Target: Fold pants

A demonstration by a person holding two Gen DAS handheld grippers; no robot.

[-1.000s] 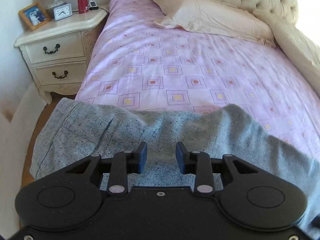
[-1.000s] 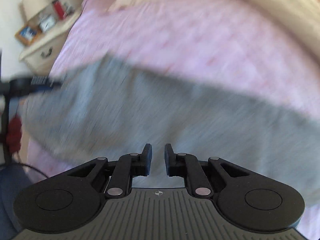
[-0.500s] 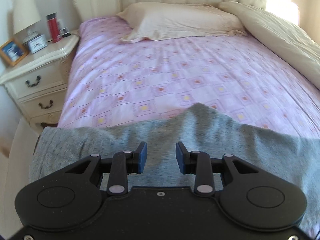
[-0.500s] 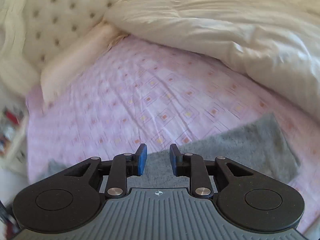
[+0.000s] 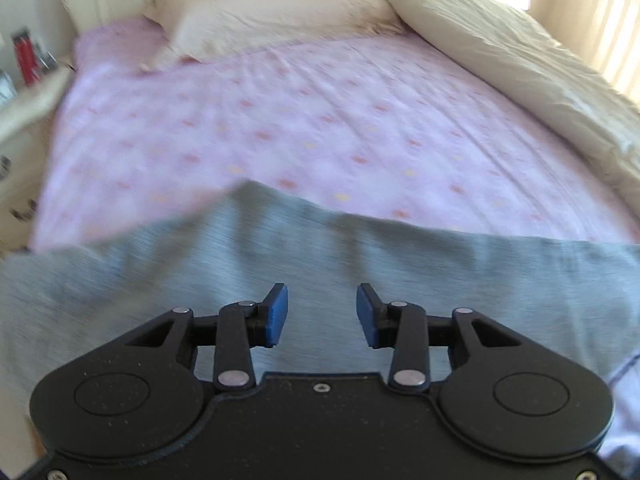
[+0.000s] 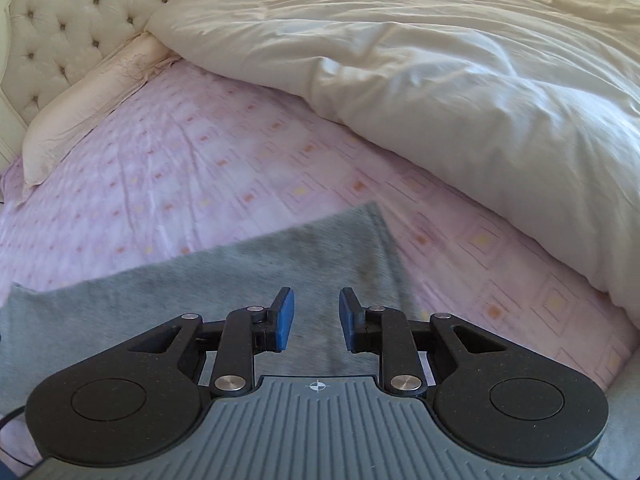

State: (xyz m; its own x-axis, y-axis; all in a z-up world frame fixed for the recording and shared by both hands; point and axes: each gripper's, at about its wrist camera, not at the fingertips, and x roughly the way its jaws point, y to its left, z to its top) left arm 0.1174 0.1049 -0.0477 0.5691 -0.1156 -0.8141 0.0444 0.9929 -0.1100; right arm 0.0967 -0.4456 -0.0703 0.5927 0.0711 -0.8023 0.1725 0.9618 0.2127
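The grey heathered knit pants (image 5: 320,248) lie spread across the near edge of the bed, on the pink bedsheet patterned with small squares (image 5: 304,120) — in the right wrist view one straight end of the pants (image 6: 328,248) stops short of the bunched cream duvet (image 6: 440,60). The left gripper (image 5: 322,314), black with blue pads, hovers over the fabric with its jaws spread wide and nothing between them. The right gripper (image 6: 316,318) sits over the pants' end, its jaws parted somewhat less and also holding nothing. A cream pillow (image 5: 272,12) rests below the tufted cream headboard (image 6: 72,20). A red bottle (image 5: 25,56) stands on the nightstand at far left — motion blur leaves no writing readable anywhere.
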